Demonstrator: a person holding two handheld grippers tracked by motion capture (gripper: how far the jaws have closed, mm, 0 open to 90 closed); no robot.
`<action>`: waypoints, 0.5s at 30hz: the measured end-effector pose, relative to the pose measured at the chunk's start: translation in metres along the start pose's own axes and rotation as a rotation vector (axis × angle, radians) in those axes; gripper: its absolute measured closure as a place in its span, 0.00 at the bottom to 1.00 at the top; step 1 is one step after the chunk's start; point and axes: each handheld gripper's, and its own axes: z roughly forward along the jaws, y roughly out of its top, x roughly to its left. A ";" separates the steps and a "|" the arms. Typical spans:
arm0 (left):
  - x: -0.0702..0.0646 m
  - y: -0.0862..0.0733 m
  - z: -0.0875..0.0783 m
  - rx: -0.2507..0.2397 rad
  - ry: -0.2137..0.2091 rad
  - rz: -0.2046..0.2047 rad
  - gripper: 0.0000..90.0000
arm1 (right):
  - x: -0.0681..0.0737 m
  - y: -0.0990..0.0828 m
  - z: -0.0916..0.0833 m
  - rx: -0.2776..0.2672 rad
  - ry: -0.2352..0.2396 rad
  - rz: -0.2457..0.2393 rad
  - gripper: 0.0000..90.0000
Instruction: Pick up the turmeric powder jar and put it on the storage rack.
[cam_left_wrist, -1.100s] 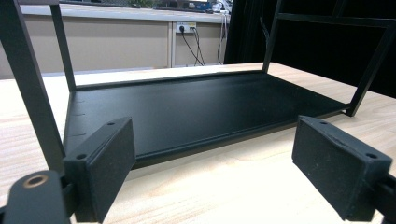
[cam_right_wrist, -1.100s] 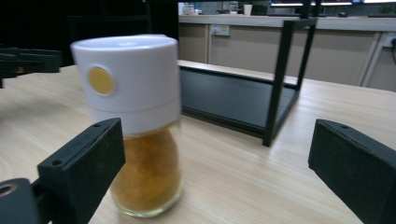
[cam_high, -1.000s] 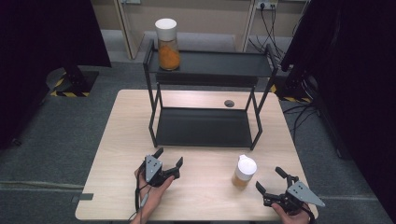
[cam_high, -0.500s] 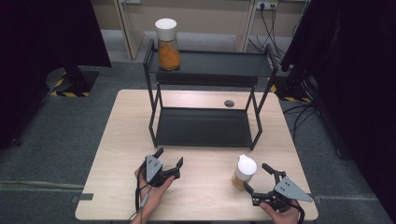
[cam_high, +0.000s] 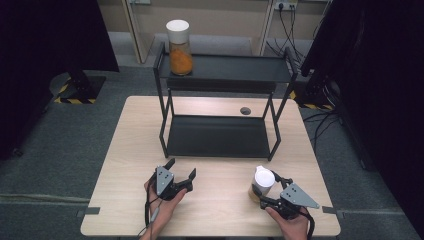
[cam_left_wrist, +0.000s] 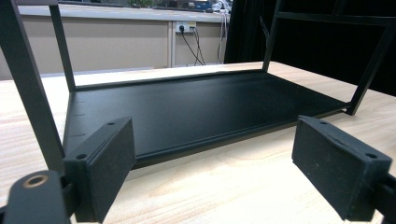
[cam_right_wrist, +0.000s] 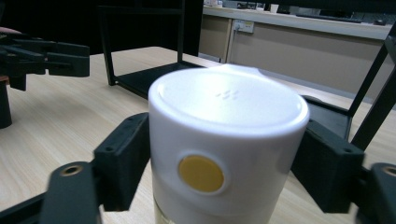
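Note:
A jar with a white lid (cam_high: 262, 181) stands on the wooden table (cam_high: 135, 145) at the front right; its lid (cam_right_wrist: 229, 107) carries a yellow dot. My right gripper (cam_high: 266, 186) is open, one jaw on each side of the jar near the lid, at about full width. At the front left my left gripper (cam_high: 182, 167) is open and holds nothing; it points at the black rack's lower shelf (cam_left_wrist: 196, 107). The right gripper view also catches the left gripper (cam_right_wrist: 51, 56) at far left.
A black two-level rack (cam_high: 220, 135) stands mid-table. A second white-lidded jar with orange contents (cam_high: 179, 47) sits on the left end of its top shelf (cam_high: 235, 67). A small round hole (cam_high: 245, 110) lies behind the rack. Cables and dark curtains surround the table.
My right gripper has moved forward and left from the table's front right corner until its jaws came round the jar. The left gripper has stayed put.

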 end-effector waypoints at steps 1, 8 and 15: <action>0.000 0.000 0.000 0.000 0.000 0.000 0.15 | 0.001 -0.001 0.000 0.002 -0.004 -0.002 0.32; 0.000 0.000 0.000 -0.001 0.000 0.002 0.15 | 0.004 0.000 0.001 0.008 -0.017 0.008 0.33; 0.000 0.000 0.000 -0.001 0.001 0.001 0.15 | 0.004 0.003 -0.005 -0.038 -0.052 0.024 0.34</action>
